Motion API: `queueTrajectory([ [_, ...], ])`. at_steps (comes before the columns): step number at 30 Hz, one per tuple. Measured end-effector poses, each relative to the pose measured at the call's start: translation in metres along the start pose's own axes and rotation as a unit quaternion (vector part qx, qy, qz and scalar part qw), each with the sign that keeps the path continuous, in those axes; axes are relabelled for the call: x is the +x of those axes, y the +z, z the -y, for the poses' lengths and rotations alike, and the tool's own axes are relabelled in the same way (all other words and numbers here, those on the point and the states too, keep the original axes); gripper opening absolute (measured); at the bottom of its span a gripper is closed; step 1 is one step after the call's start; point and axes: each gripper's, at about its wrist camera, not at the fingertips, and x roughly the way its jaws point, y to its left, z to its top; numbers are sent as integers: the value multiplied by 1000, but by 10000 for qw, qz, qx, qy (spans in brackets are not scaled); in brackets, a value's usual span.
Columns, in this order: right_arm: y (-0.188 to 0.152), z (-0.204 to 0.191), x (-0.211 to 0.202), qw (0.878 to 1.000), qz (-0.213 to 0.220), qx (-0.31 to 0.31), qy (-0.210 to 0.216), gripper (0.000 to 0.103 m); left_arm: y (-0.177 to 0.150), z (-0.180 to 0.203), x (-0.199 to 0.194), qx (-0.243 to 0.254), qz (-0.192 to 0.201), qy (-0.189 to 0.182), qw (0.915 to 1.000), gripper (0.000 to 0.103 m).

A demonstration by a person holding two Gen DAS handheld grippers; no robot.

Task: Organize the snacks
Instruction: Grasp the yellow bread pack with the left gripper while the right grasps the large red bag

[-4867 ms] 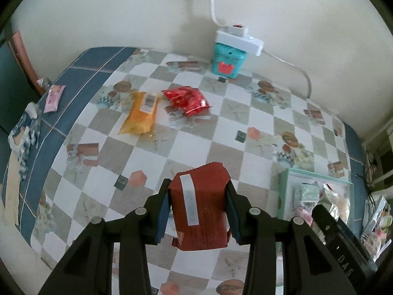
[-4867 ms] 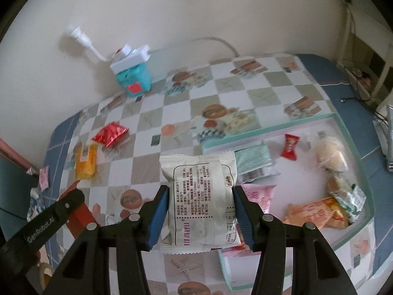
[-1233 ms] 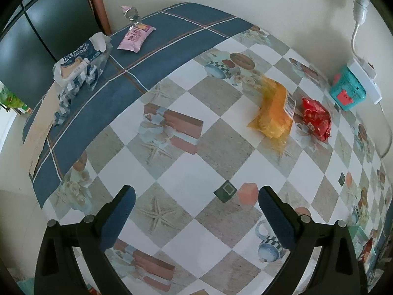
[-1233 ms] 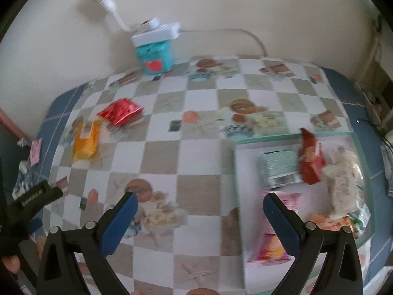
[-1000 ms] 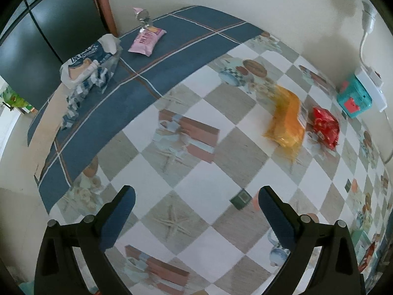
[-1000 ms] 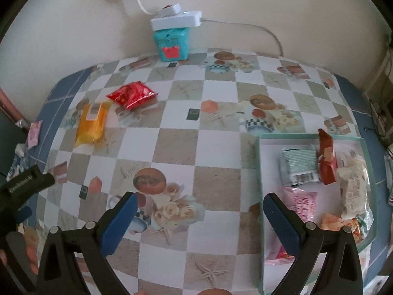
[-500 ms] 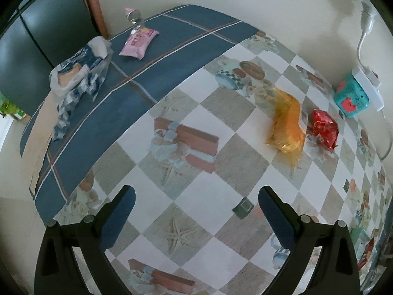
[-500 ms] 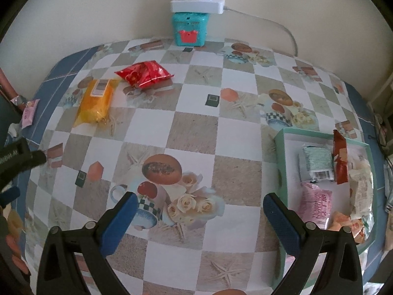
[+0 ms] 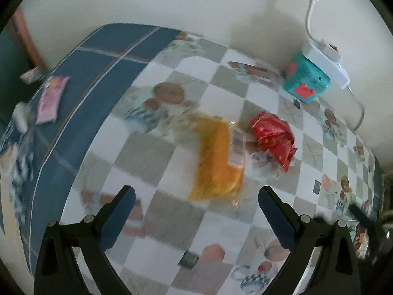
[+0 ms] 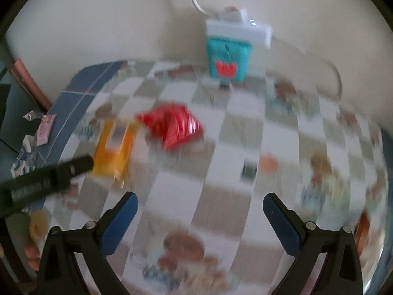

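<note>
1. Left wrist view: the left claw (image 9: 196, 209) is spread wide with nothing in it. A second ago it was looking at bare checkered tabletop (image 9: 159, 152) with the snacks way off to the right; now the orange snack pack (image 9: 217, 158) sits almost dead centre, just ahead of the gap between the fingers. The red snack bag (image 9: 272, 137) lies just beside it on the right, with the teal box (image 9: 305, 82) and white power strip (image 9: 325, 64) near the wall. There's a pink packet (image 9: 50, 99) on the blue border. Lots of motion blur, so it's swinging fast.

2. Right wrist view: the right claw (image 10: 200, 217) is also wide and empty. Half a second back the tray of sorted snacks was in shot at the right; now it's basically gone and the red snack bag (image 10: 172, 126) is up ahead, a little left of centre, still well apart from the fingers. The orange snack pack (image 10: 114, 151) is left of it, with the other gripper's dark body poking in beside it.

3. My read: both drop-offs are done, and each claw is lining up on one of the last two loose snacks, left for orange, right for red.
</note>
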Motion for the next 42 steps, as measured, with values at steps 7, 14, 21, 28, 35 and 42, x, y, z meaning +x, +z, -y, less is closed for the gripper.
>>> queueTrajectory([
  [7, 32, -3, 35, 9987, -78, -478, 172, 103, 24, 8, 35, 166, -205, 151, 9995, 100],
  [14, 41, -13, 61, 9961, -172, -811, 302, 103, 29, -8, 60, -77, -516, -7, 9986, 100],
  [21, 50, -29, 78, 9944, -175, -1022, 213, 103, 31, -30, 57, -95, -326, 54, 9994, 100],
  [28, 56, -40, 101, 9928, -304, -1154, 145, 103, 38, -53, 55, -230, -246, 127, 9994, 100],
  [35, 59, -52, 115, 9929, -350, -1128, 155, 95, 48, -44, 66, -173, -356, 132, 9991, 99],
  [42, 55, -50, 110, 9942, -235, -1049, 32, 74, 46, -35, 64, -162, -343, 19, 9993, 46],
])
